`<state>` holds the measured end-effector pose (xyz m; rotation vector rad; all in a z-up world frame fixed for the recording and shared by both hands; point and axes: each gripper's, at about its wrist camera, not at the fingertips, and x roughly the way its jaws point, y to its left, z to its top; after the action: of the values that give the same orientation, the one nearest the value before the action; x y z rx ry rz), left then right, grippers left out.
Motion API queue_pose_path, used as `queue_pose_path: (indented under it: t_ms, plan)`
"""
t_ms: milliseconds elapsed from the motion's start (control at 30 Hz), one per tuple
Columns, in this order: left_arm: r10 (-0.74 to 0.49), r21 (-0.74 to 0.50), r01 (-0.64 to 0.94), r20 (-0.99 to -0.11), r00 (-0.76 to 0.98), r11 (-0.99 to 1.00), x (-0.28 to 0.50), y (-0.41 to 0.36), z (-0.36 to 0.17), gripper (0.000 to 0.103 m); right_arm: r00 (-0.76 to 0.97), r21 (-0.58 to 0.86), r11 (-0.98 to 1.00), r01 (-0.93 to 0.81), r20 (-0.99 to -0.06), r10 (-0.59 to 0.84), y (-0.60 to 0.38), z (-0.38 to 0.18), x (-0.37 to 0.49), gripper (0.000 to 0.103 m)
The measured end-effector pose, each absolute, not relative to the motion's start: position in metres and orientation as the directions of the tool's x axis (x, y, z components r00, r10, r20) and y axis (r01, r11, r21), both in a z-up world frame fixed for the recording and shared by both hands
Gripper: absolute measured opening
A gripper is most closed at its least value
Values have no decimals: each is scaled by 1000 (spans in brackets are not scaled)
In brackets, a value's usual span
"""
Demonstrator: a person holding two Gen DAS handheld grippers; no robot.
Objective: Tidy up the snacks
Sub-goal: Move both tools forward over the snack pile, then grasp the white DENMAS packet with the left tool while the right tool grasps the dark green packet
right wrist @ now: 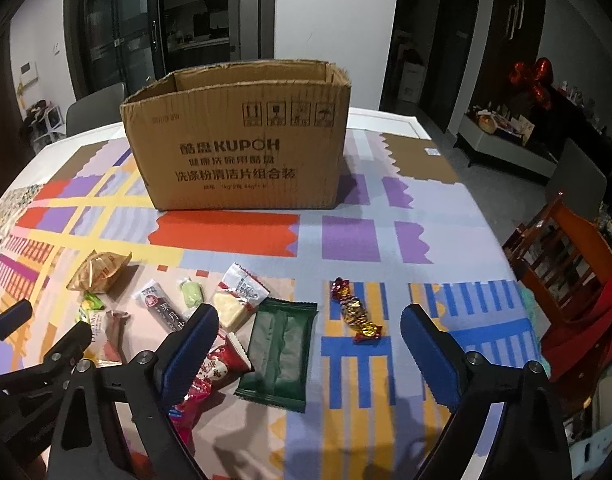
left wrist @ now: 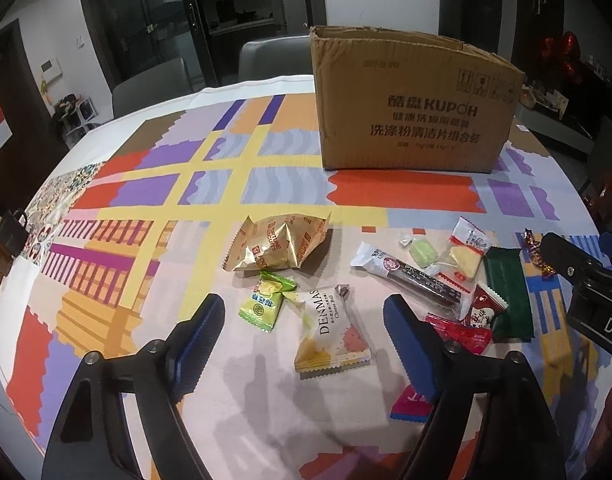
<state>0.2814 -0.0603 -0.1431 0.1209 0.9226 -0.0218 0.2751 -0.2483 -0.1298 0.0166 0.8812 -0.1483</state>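
Several wrapped snacks lie scattered on the patterned tablecloth in front of an open cardboard box (left wrist: 410, 104) (right wrist: 242, 148). My left gripper (left wrist: 306, 320) is open above a white Denmas cheese-ball packet (left wrist: 330, 332), with a green packet (left wrist: 264, 304) just left of it and a gold bag (left wrist: 278, 248) beyond. My right gripper (right wrist: 310, 328) is open over a dark green packet (right wrist: 280, 354) and a red-gold twisted candy (right wrist: 356, 312). Neither gripper touches a snack. A red-white packet (right wrist: 222, 364) lies partly under the right gripper's left finger (right wrist: 186, 344).
A long black-and-white bar (left wrist: 410, 276), a pale green candy (left wrist: 422, 252), a yellow cracker packet (left wrist: 462, 260) and red packets (left wrist: 466, 334) crowd the middle. Grey chairs (left wrist: 154, 88) stand behind the table. A wooden chair (right wrist: 566, 264) stands off the right edge.
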Motion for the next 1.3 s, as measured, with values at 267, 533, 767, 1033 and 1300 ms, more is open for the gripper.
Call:
queue_pose_path:
  t_ms: [267,533,767,1033,1300]
  plan:
    - [47,114,74,-797,602,991,287,-63,-153,77,618,-46,991,125,-778,-114,-246,-142,286,91]
    - [37,102,83,-821,569,991,294,-65,-164,65,578,-44,991,124,-808,-108,-248,-162,297,82]
    - [37,95,80,-840,541,992,298,-65,-173,65,546,-55,991,121,-830,-113,-248,-174,304,82]
    - [24,73,73,-853,522,995,302,-63,-178,65,502,-51,992,118,-859,-104,-248,-183,316,82]
    - [4,45,73,-876,482,996,308,-61,-187,53,455,-61,991,123,-884,-111,-247,-193,325,77]
